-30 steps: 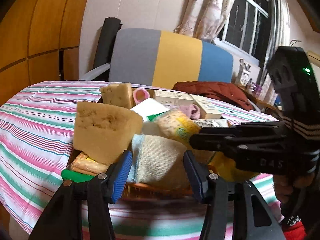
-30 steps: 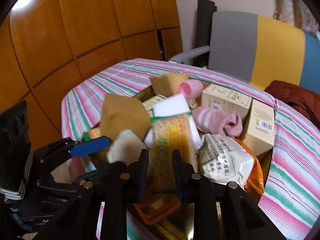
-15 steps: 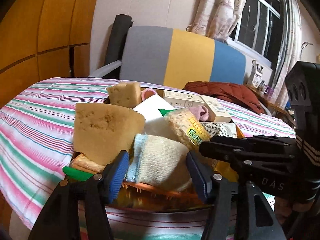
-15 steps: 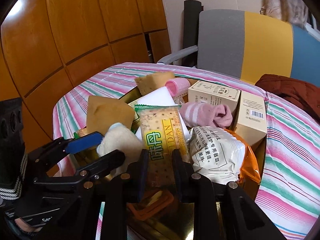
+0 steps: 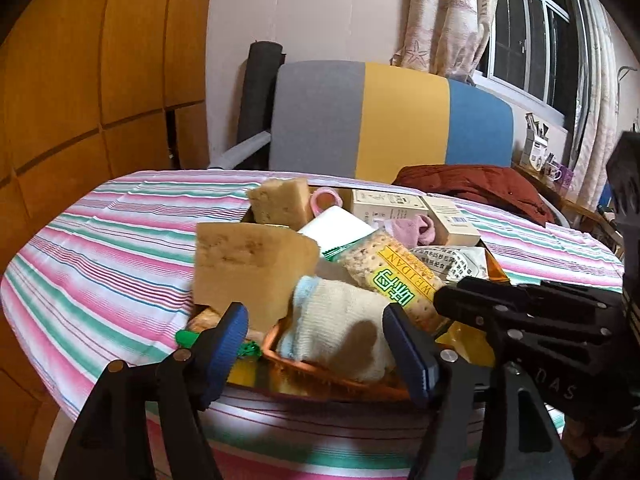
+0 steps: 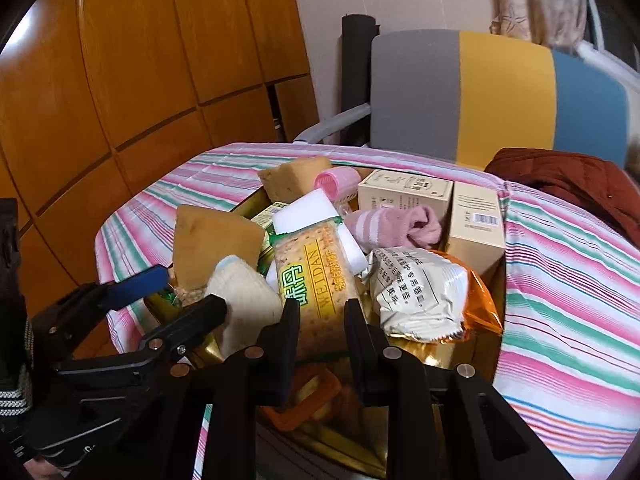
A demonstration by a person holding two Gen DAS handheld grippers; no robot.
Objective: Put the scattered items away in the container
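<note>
right tool (image 6: 320, 312) grips cracker pack (image 6: 316, 276) | left tool (image 5: 316, 344) wide, straddles sock (image 5: 340, 328)

My right tool (image 6: 322, 322) now holds the cracker packet (image 6: 316, 280) raised and tilted upright, its yellow label facing me, where a second ago it lay lower among the pile. My left tool (image 5: 316, 344) has backed away from the container (image 5: 320, 376), so the cream sock (image 5: 340, 328) sits farther off between its blue pads (image 5: 230, 338).

Glossy cracker wrapper (image 6: 316, 280); knit sock (image 5: 340, 328); porous sponge (image 5: 248, 264).
</note>
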